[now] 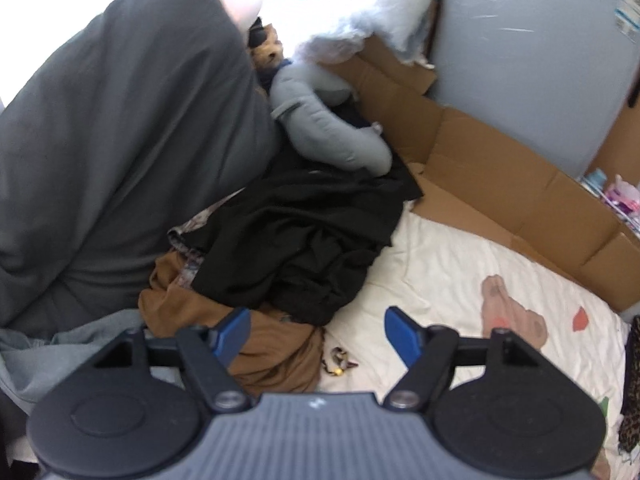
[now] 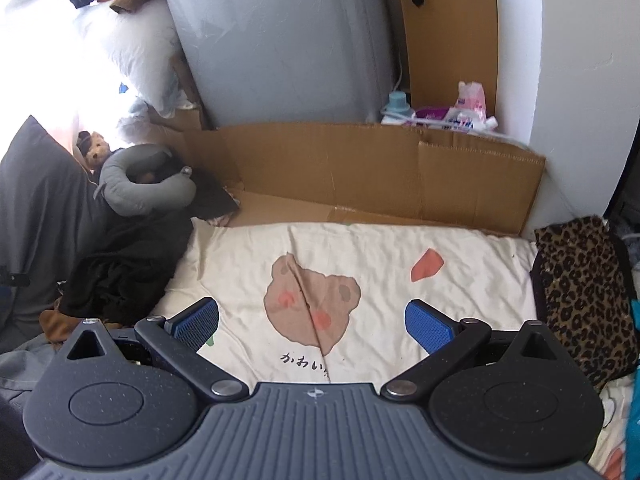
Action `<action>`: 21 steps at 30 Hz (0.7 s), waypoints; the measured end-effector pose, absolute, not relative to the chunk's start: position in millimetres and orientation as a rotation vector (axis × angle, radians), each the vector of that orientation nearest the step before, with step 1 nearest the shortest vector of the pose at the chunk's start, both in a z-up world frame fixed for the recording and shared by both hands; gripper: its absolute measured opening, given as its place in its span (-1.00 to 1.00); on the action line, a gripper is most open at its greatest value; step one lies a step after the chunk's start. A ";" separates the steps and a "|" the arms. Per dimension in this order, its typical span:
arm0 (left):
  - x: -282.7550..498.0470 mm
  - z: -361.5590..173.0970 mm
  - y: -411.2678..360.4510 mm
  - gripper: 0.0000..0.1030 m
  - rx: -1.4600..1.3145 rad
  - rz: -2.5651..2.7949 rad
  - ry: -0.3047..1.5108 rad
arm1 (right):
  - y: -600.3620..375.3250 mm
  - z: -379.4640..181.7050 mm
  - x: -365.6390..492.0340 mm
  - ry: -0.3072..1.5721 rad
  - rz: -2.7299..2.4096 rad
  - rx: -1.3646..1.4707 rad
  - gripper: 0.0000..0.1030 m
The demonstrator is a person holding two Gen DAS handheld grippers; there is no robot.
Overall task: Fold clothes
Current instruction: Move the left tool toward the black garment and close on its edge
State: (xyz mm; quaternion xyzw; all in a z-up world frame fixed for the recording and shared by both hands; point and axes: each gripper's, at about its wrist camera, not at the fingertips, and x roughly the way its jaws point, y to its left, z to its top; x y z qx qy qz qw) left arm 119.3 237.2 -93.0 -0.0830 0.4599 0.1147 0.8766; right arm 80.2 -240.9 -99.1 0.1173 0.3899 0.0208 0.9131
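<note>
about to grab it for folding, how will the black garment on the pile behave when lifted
Probably floppy: the black garment lies in loose, deep creases. It may drag the brown garment under it. Likely light, being thin cloth.

I see a bed [image 2: 400, 248] under a cream bear-print sheet, flattened cardboard [image 2: 360, 172] against a grey wall panel [image 2: 280, 40], glaring window light at left.
</note>
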 end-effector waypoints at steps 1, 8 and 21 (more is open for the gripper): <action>120.7 -97.4 241.8 0.46 -0.178 0.245 0.960 | -240.2 -102.2 81.1 0.800 0.043 0.247 0.99; 137.4 -138.7 264.9 0.46 -0.190 0.286 0.971 | -231.2 -131.0 90.6 0.811 0.056 0.236 0.99; 152.3 -201.3 276.4 0.46 -0.176 0.272 0.979 | -213.6 -186.5 107.7 0.844 0.099 0.230 0.99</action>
